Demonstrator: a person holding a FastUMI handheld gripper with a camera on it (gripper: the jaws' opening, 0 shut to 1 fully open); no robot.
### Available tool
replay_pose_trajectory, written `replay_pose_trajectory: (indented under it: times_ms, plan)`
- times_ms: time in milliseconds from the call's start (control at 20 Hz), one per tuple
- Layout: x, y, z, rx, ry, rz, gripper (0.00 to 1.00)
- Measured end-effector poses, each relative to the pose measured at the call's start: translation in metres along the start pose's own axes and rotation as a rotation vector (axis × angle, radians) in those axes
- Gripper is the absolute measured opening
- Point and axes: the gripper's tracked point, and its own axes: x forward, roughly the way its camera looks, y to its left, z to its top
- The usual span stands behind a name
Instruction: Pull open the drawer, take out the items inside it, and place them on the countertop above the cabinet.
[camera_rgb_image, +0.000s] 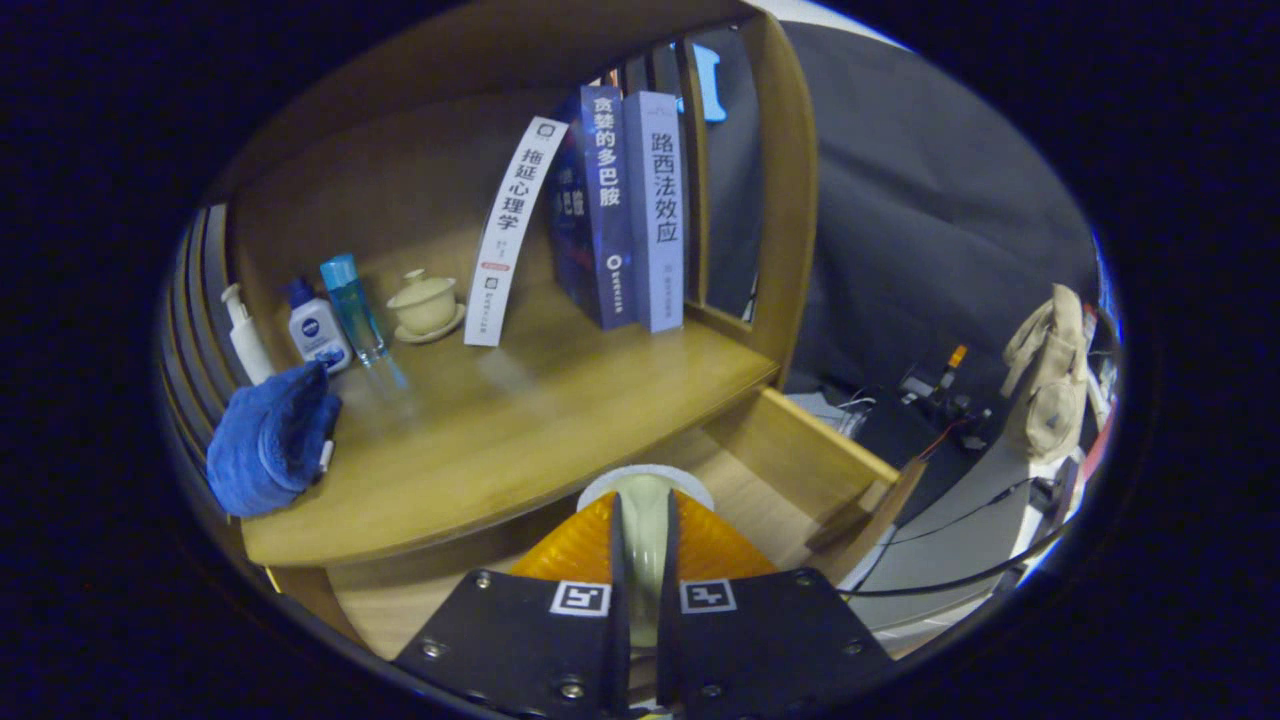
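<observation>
My gripper (645, 515) is shut on a pale cream cup (648, 488). Its orange fingers (575, 545) press the cup's wall from both sides, and its white rim shows just past the tips. The cup hangs above the open wooden drawer (800, 450), whose floor and right wall lie beneath and beyond the fingers. Just ahead and a little higher, the wooden countertop (520, 420) has its front edge close to the cup.
On the countertop stand three books (610, 210) at the back, a lidded tea bowl (425, 305), a blue bottle (355, 310), a white-and-blue bottle (318, 335) and a pump bottle (245, 340). A blue towel (270, 440) lies at its left front. A shelf post (790, 200) rises on the right. Cables (960, 520) and a beige bag (1050, 380) lie beyond the drawer.
</observation>
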Motion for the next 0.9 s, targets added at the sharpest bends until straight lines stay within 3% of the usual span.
replay_pose_trajectory:
  times_ms: [300,400,750,900]
  plan:
    - [-0.031,0.008,0.043,-0.074,-0.135,0.001,0.11]
    - [-0.041,0.024,0.060,-0.116,-0.176,0.035,0.11]
    - [-0.025,0.107,0.069,-0.230,-0.151,0.210,0.11]
    - [-0.004,0.126,0.056,-0.289,-0.097,0.248,0.11]
